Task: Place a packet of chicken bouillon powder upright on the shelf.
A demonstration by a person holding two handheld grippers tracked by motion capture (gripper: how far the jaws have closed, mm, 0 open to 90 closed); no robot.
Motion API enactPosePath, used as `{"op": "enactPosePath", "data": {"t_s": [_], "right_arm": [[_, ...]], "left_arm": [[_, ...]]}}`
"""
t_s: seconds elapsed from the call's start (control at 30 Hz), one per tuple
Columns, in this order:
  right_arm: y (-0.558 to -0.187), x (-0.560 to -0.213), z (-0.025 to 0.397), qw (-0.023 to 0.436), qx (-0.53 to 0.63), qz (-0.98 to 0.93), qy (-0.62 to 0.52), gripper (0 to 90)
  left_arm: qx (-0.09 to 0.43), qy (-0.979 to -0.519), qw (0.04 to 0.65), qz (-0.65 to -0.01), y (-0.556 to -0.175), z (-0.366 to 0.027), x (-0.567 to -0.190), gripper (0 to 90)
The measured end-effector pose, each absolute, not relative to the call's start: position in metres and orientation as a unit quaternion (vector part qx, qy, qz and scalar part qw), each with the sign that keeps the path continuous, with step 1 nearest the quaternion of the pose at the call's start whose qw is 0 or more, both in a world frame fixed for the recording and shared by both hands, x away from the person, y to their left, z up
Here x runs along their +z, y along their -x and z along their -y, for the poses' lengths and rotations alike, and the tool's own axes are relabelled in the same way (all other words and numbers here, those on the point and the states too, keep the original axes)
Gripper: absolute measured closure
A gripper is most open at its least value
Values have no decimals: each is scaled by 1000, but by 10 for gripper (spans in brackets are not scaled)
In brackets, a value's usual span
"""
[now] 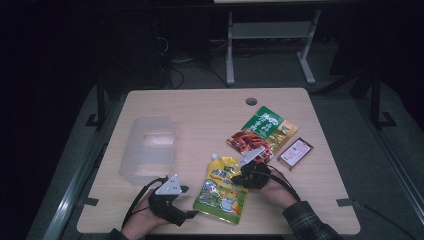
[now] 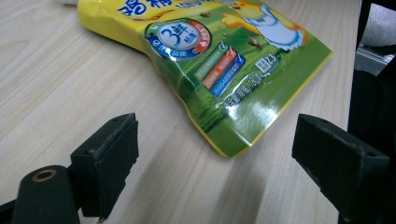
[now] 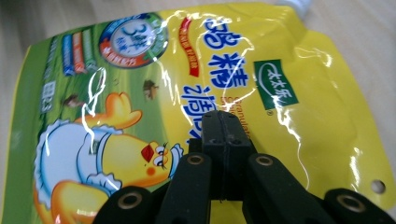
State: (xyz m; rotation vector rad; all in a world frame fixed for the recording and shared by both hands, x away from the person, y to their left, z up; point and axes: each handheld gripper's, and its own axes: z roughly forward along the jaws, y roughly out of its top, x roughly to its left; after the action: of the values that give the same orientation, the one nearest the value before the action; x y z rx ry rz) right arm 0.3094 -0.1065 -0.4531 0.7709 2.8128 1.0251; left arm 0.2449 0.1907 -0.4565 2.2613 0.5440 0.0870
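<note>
A: Nearest the lens, the right gripper [image 3: 224, 128] has its black jaws pressed together with no gap, resting over the yellow pouch [image 3: 187, 107]. Whether any film is pinched between them I cannot tell.

B: And the left gripper [image 2: 215, 154]?

A: Released. Its jaws stand wide apart, just short of the pouch's green bottom corner, touching nothing. The pouch lies flat near the front edge of the table [image 1: 210, 107], between the two hands and apart from the red-and-green packet [image 1: 261, 131].

B: Recommended procedure?

A: Judgement only: bring the left jaws over the corner seam, where the film is doubled and flat, then close. Avoid the bulging centre.

B: Material notes?

A: Glossy, flexible plastic film, strongly reflective, with a white spout at one top corner. The contents appear loose, so expect sagging. The tabletop is matt, light wood-grain laminate. The clear plastic bin [image 1: 149, 147] stands empty, well to the left.
</note>
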Motion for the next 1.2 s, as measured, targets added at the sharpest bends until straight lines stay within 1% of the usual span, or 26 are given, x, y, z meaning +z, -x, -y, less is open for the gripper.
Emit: {"op": "enactPosePath", "data": {"t_s": [0.33,0.53,0.63,0.73,0.9,1.0,1.1,1.2], "right_arm": [[-281,-451,116,23,325,-915,-239,897],[-270,-452,121,14,327,-914,-240,897],[-268,-447,129,22,342,-906,-250,885],[-267,-443,139,32,354,-897,-263,797],[-262,-441,154,54,362,-885,-287,574],[-259,-440,165,67,365,-879,-300,501],[-256,-442,176,74,367,-873,-312,451],[-252,-445,186,76,365,-870,-324,425]], "left_arm": [[33,-882,411,-227,-246,-190,-453,139],[32,-879,415,-231,-249,-184,-447,139],[37,-877,415,-240,-254,-178,-442,139],[37,-877,415,-241,-258,-168,-439,139],[35,-875,411,-254,-265,-156,-438,138],[31,-873,405,-269,-273,-148,-439,138],[26,-873,403,-274,-279,-140,-442,138],[22,-876,393,-278,-287,-130,-446,136]]}}
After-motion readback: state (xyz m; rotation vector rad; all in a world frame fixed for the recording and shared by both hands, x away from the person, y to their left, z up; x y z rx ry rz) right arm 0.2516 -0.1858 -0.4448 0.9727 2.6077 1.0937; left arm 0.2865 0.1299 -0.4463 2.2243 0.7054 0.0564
